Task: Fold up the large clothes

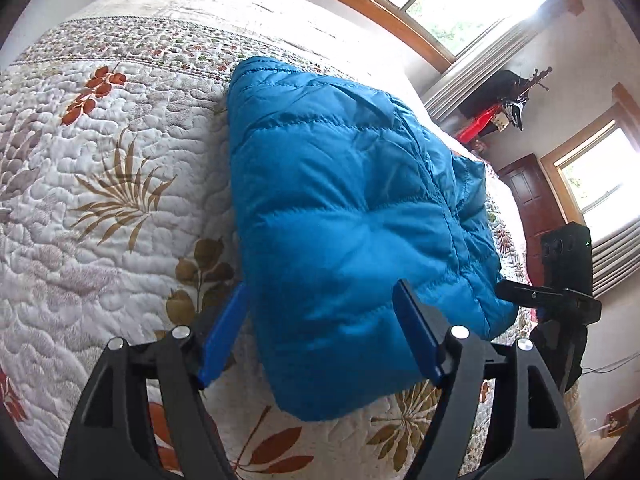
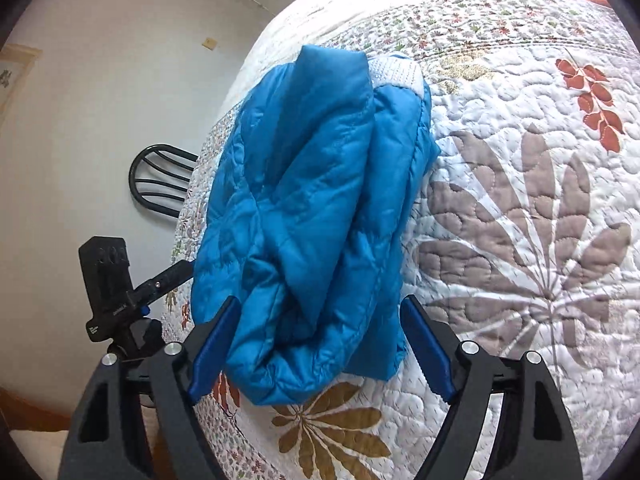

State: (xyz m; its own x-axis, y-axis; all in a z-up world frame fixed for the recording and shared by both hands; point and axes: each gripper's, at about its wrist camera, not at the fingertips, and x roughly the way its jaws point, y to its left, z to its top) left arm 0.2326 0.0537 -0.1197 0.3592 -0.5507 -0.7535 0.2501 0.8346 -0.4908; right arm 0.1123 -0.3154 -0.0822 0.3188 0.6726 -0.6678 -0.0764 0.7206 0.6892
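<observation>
A puffy blue quilted down jacket [image 1: 352, 208] lies folded into a thick bundle on the white quilted bedspread with printed leaves and flowers [image 1: 120, 208], roughly in the middle of the bed's near portion. From the right wrist view the bundle shows its stacked layers and a strip of pale knitted collar [image 2: 394, 74] at the far end.

The left gripper [image 1: 320, 336] hangs over the near end of the bundle with its blue pads spread wide; the jacket's edge sits between them, but neither pad presses on it, so it holds nothing. The right gripper [image 2: 318, 344] is likewise spread and released, its pads flanking the rolled near end of the jacket without pinching it (the left pad may just brush the fabric; the view is too close to be sure). Each camera also catches the other gripper at the bed's edge.

Judging by its look, this garment is light, soft and springy: the down filling will push folds back open, and the smooth nylon shell is likely slippery between hard pads. A good hold would gather several layers at a stitched seam or hem, near the corners of the bundle, rather than on a puffed panel. The fold appears largely done; pressing or tidying seems the likely remaining work.
</observation>
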